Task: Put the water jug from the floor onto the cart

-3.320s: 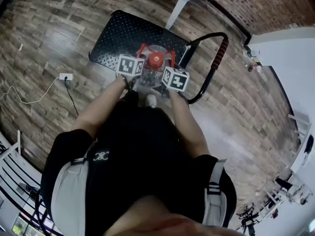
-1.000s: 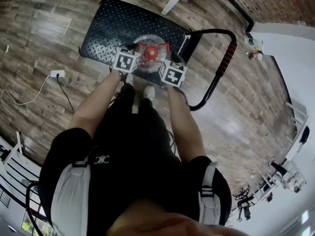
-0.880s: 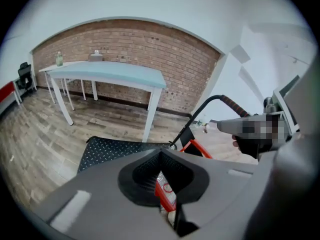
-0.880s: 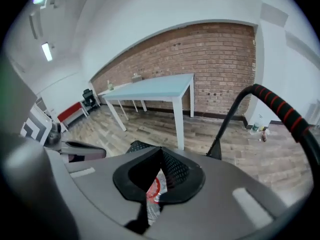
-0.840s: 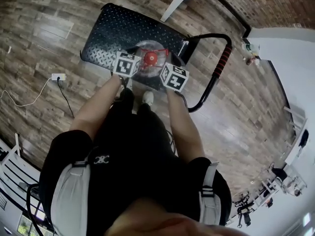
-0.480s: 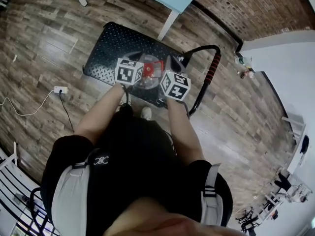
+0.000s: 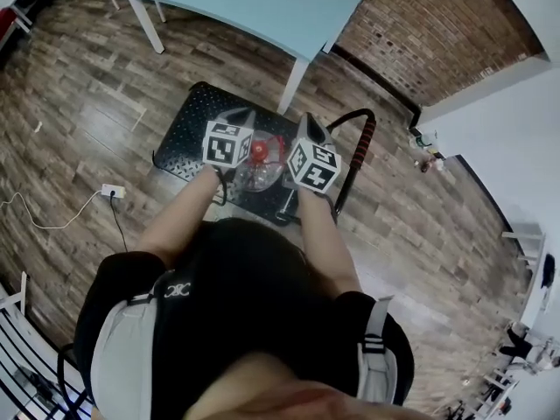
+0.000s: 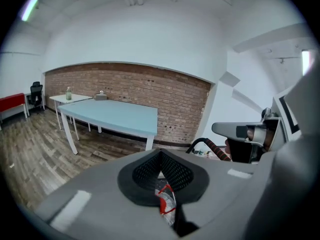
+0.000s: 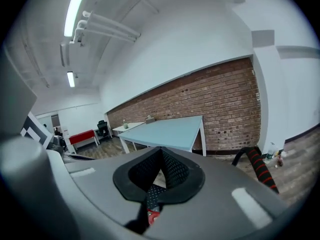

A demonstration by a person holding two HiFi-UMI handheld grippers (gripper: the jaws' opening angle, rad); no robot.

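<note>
The clear water jug with a red cap and red handle stands on the black cart's deck, near the edge closest to me. Both grippers hang above it, apart from it. My left gripper is shut with nothing in it, and so is my right gripper. In the left gripper view the shut jaws leave a slit that shows the jug far below. In the right gripper view the shut jaws show a bit of red jug cap and cart deck.
The cart's black handle with a red grip rises at the right. A light blue table with white legs stands beyond the cart, before a brick wall. A white power strip with its cable lies on the wood floor at left.
Both grippers have risen off the jug, side by side, tilting up toward level. The jug stays on the cart. The head camera has also come up, so the table shows.
</note>
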